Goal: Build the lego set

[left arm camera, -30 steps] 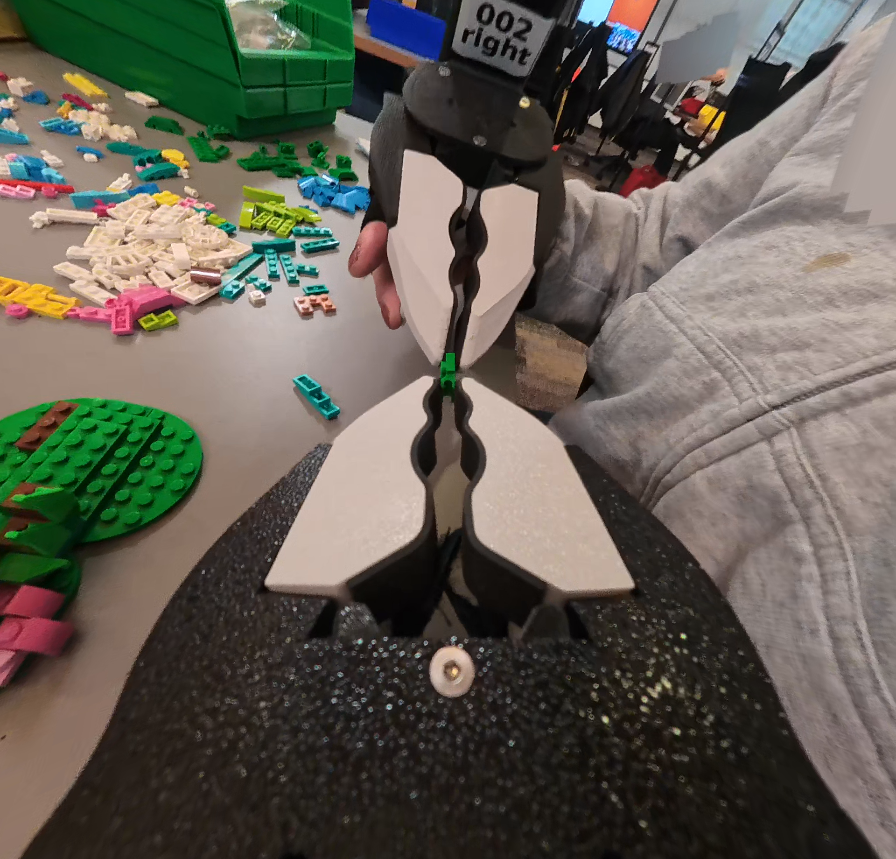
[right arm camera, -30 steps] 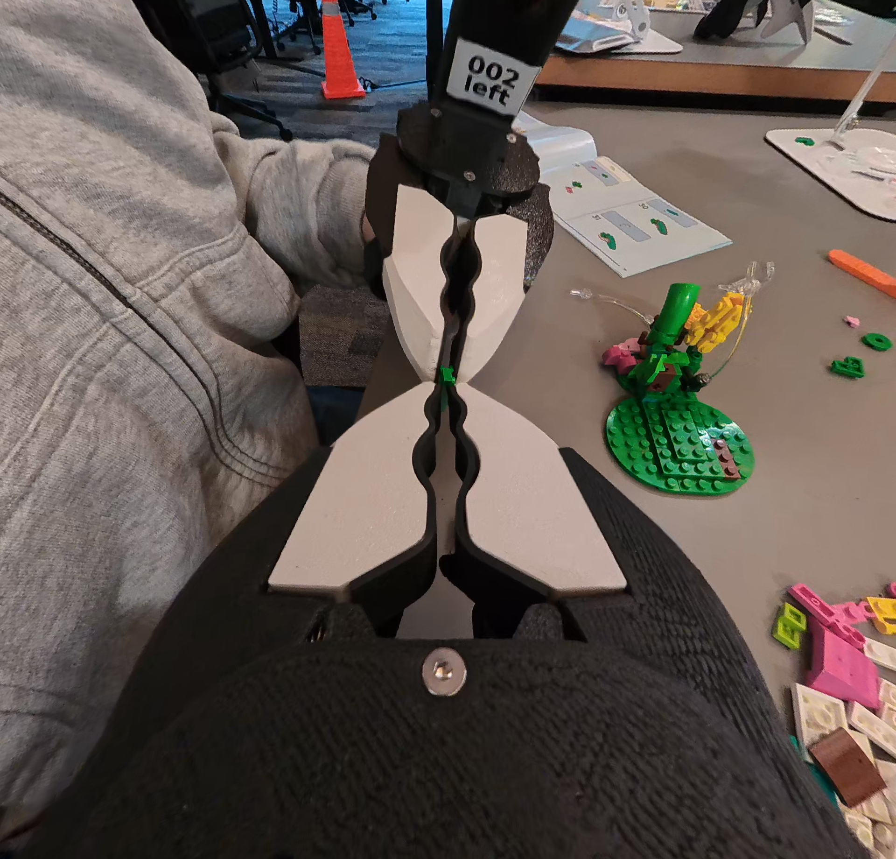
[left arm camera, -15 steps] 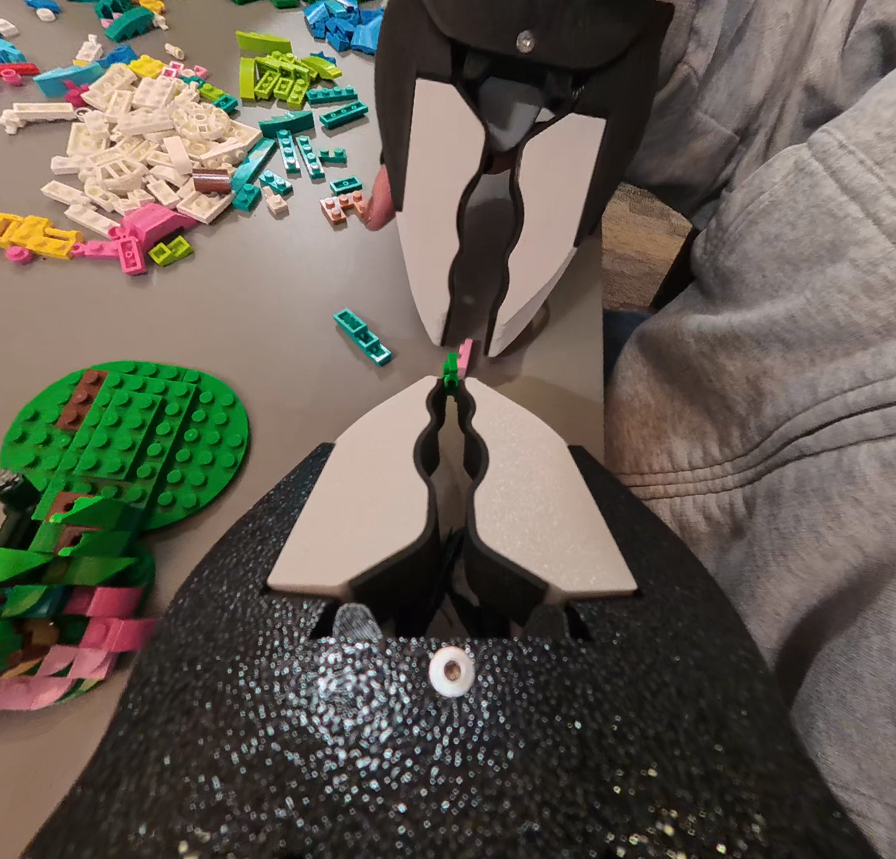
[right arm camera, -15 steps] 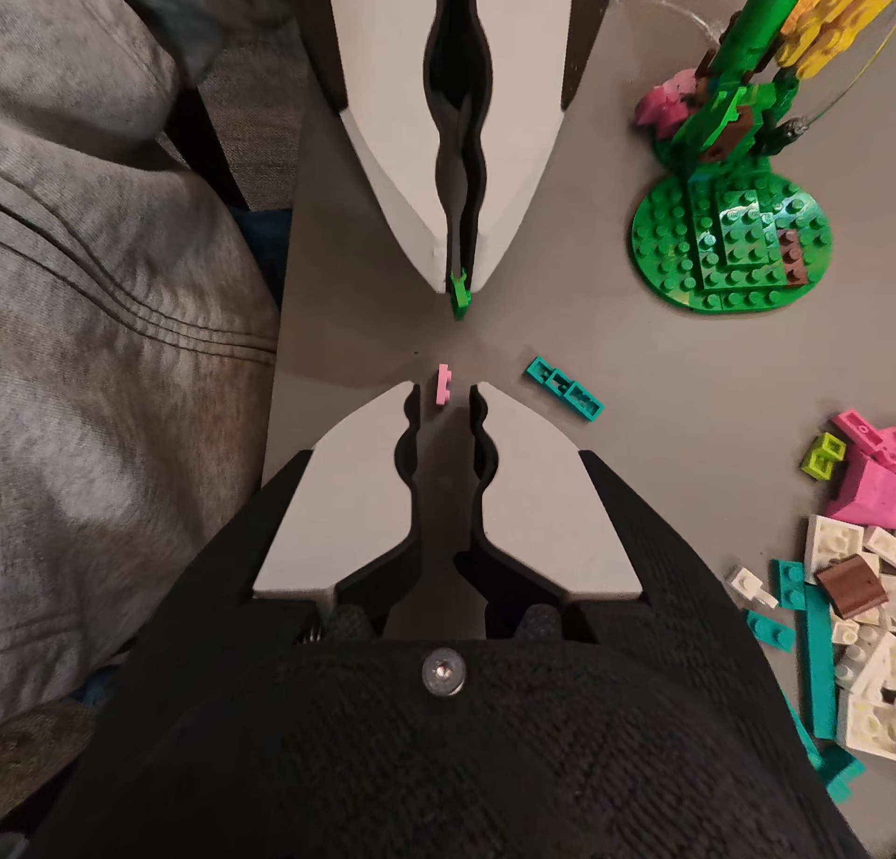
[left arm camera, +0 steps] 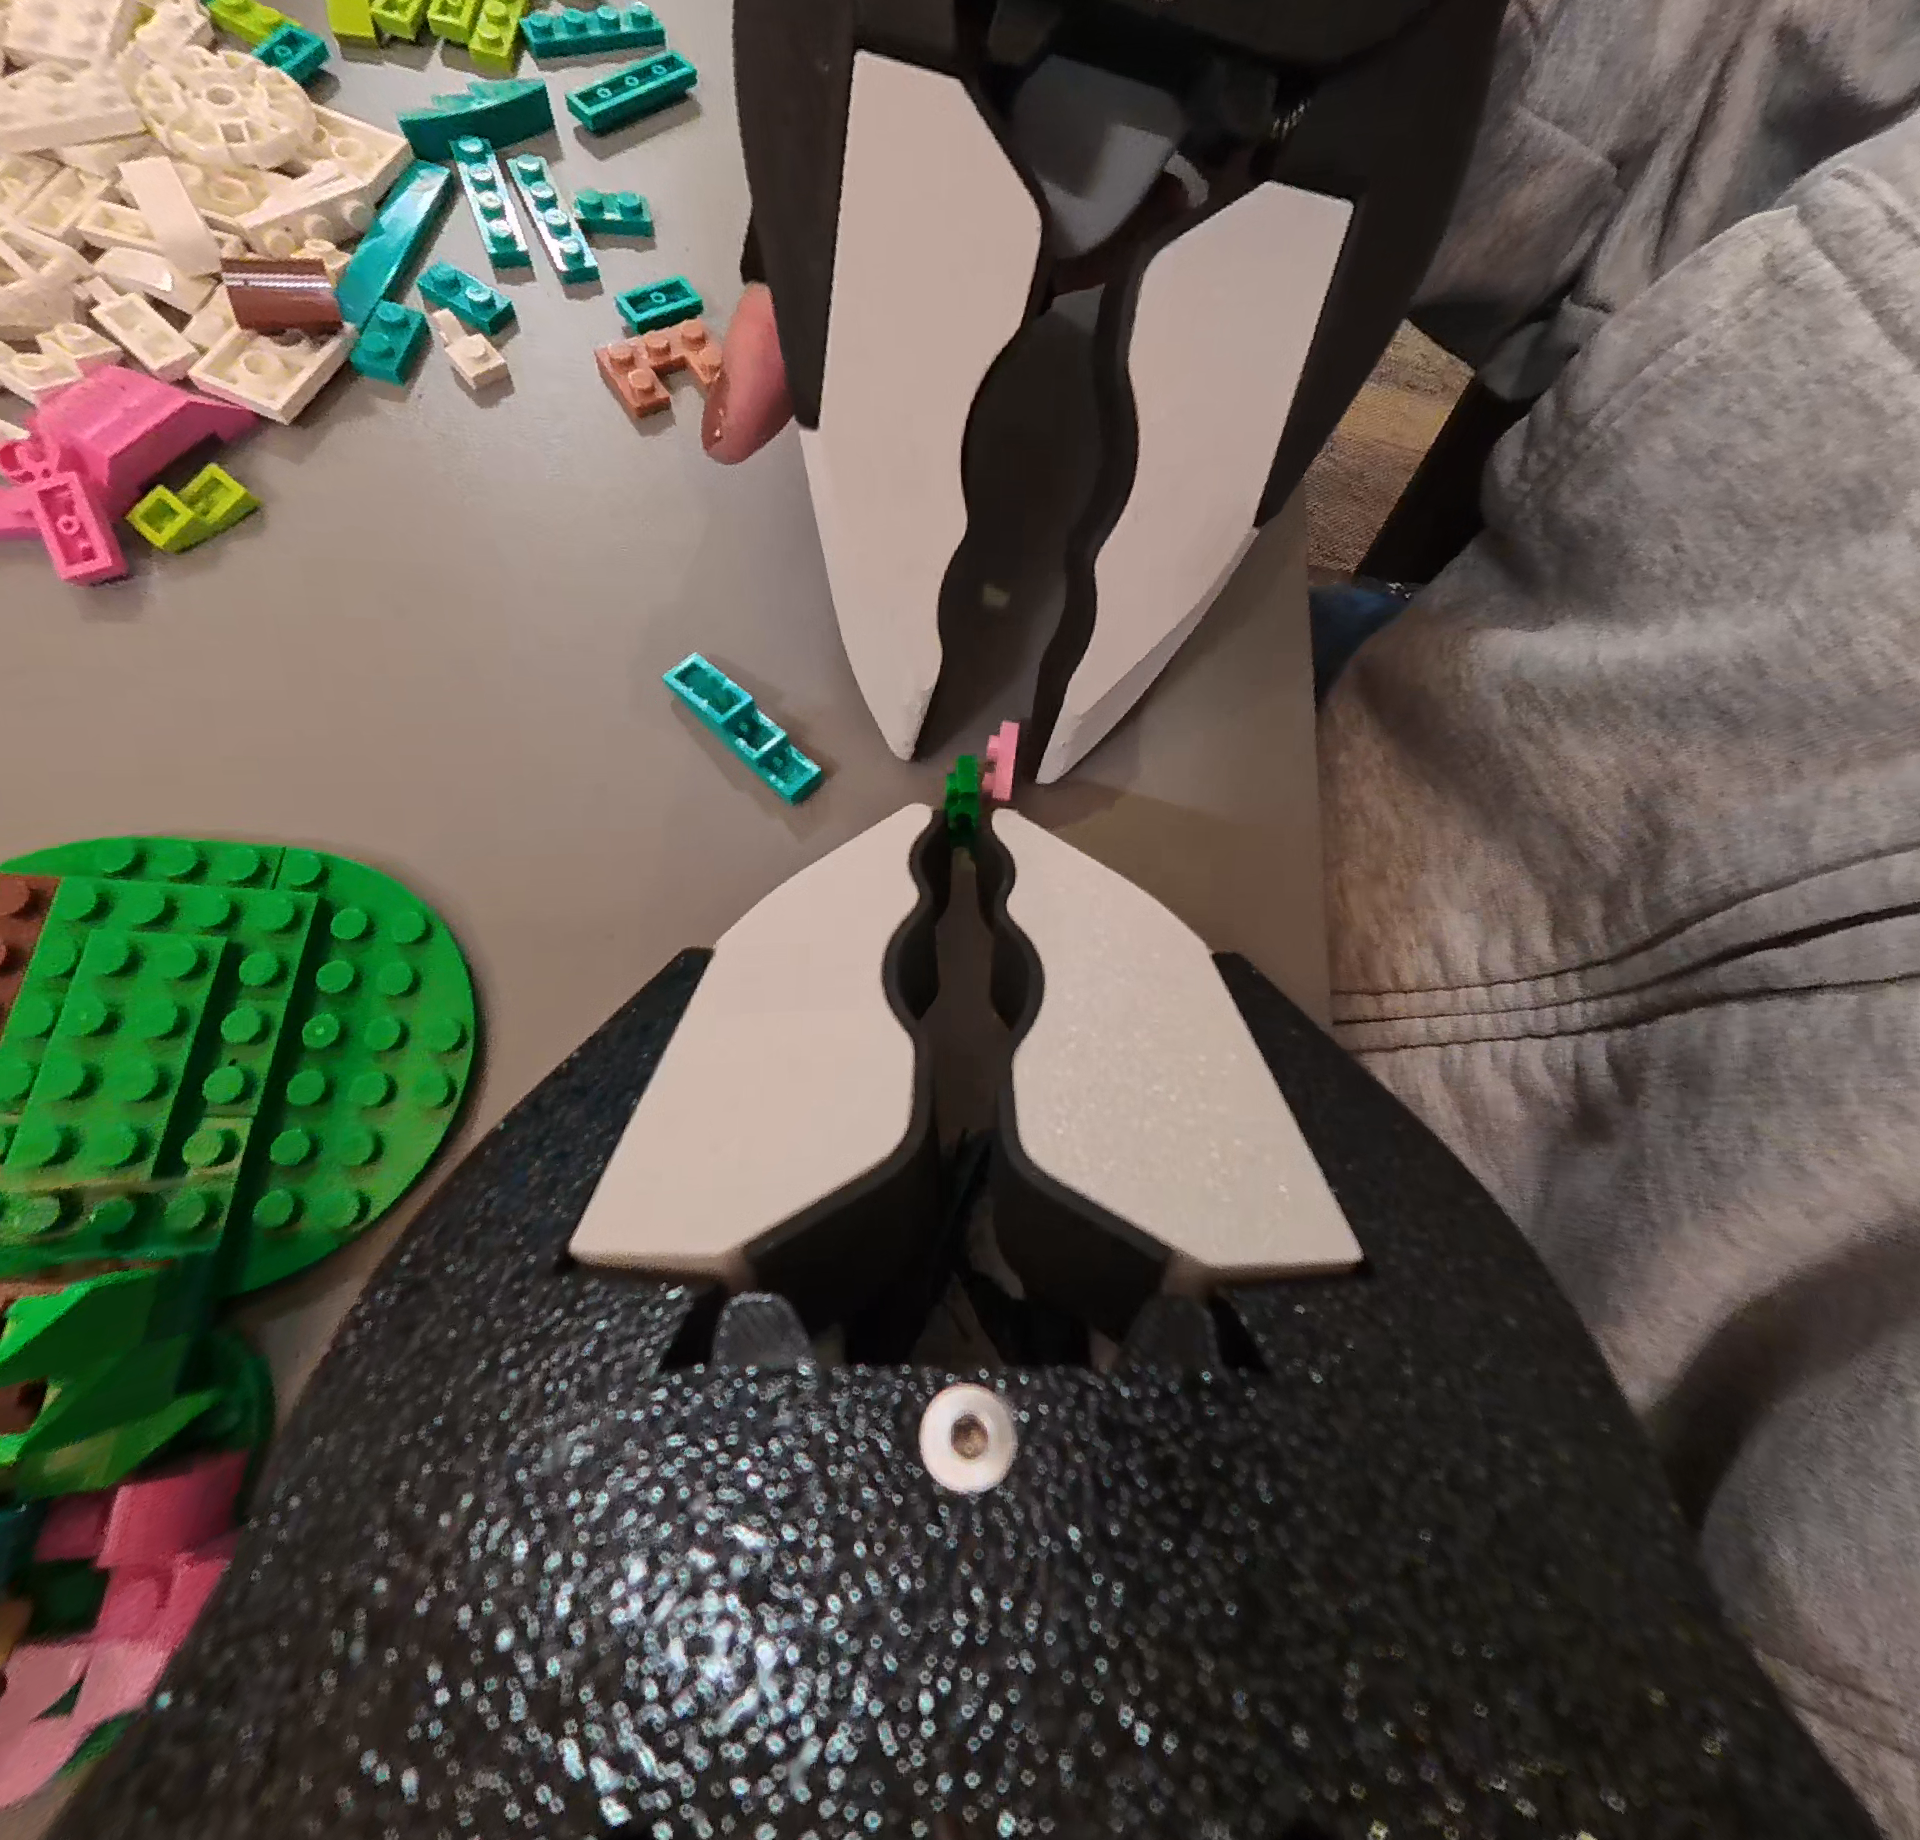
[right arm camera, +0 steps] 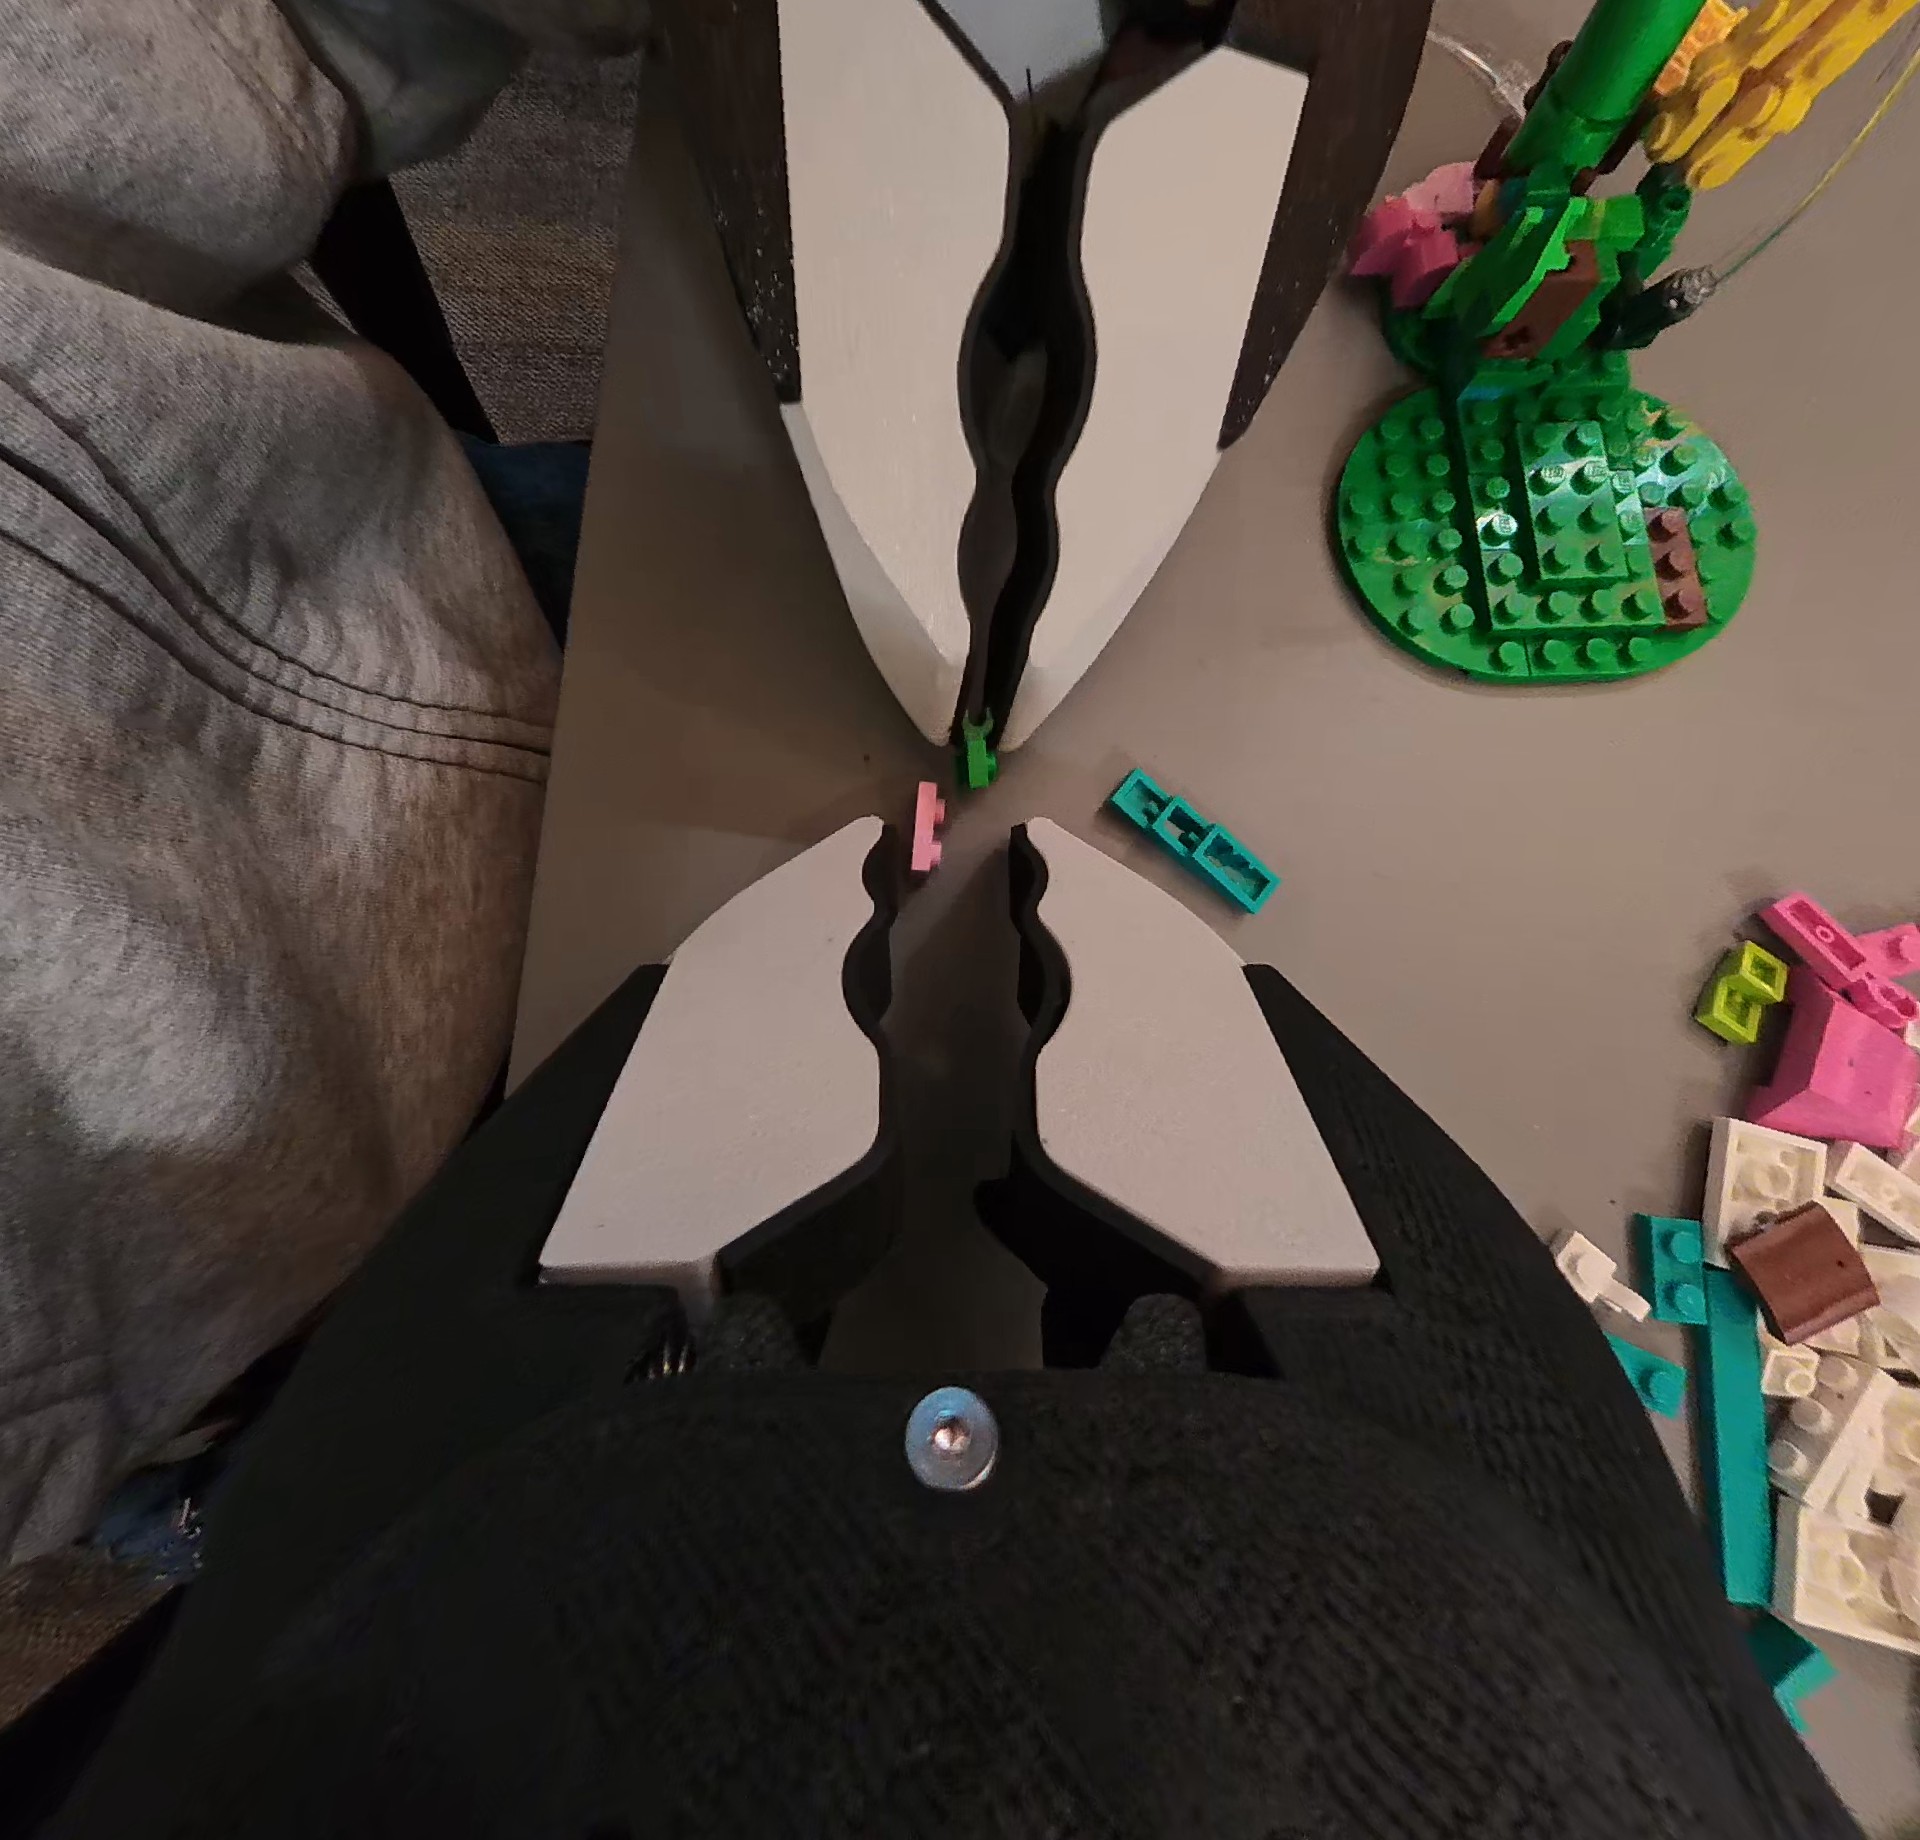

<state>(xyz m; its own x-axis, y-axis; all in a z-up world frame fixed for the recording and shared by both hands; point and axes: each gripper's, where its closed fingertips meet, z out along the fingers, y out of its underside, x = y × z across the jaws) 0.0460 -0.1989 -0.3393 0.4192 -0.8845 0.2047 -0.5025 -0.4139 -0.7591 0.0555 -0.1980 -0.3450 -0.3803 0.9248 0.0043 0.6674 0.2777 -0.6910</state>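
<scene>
My left gripper [left arm camera: 961, 826] is shut on a tiny green piece [left arm camera: 963, 795] that sticks out past its tips, low over the grey table [left arm camera: 416, 668]. In the right wrist view the same gripper [right arm camera: 977, 736] comes in from the top with the green piece [right arm camera: 977, 756] pinched at its tips. My right gripper [right arm camera: 951, 829] is open, tip to tip with the left. A small pink plate [right arm camera: 928, 827] stands on edge on the table just inside its left finger [right arm camera: 831, 876]. No pad presses on it. It also shows in the left wrist view [left arm camera: 1003, 756].
A teal plate [right arm camera: 1195, 840] lies upside down beside the tips. A round green baseplate [right arm camera: 1538, 543] with a plant model stands at the right. Loose white, teal and pink bricks [left arm camera: 156, 180] are heaped on the table. A person's grey hoodie [left arm camera: 1610, 855] is at the table's edge. Both grippers' tips are close together, under 4 cm apart.
Both grippers came down from mid-air to the table. My right gripper went from shut to open, and the pink plate now stands free between its fingers. The left kept the green piece.
</scene>
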